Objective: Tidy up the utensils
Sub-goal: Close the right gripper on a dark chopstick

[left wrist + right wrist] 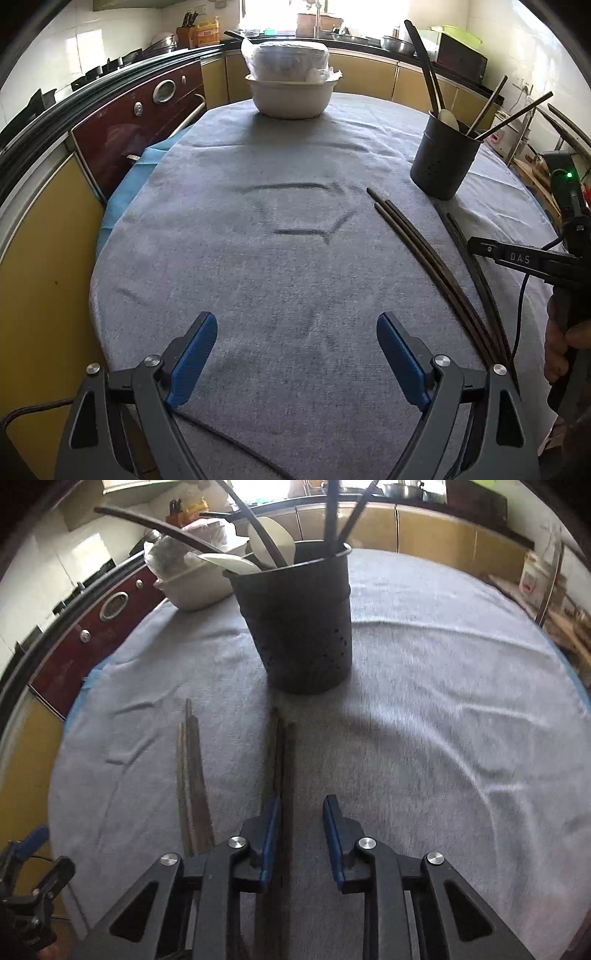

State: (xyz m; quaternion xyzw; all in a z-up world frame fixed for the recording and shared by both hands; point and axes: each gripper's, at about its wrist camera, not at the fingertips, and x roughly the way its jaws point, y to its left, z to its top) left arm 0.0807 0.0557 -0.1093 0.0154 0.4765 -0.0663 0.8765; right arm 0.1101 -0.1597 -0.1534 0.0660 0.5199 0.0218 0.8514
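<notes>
Now a pair of dark chopsticks (282,760), laid just before the black utensil holder (299,627), is straddled by the partly open right gripper (299,834); nothing is gripped. The left gripper (297,358) is held wide open and empty.

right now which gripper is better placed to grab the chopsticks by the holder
Right. The right gripper already straddles the chopsticks just before the black holder; the left gripper hangs open over bare cloth, off to their side.
</notes>
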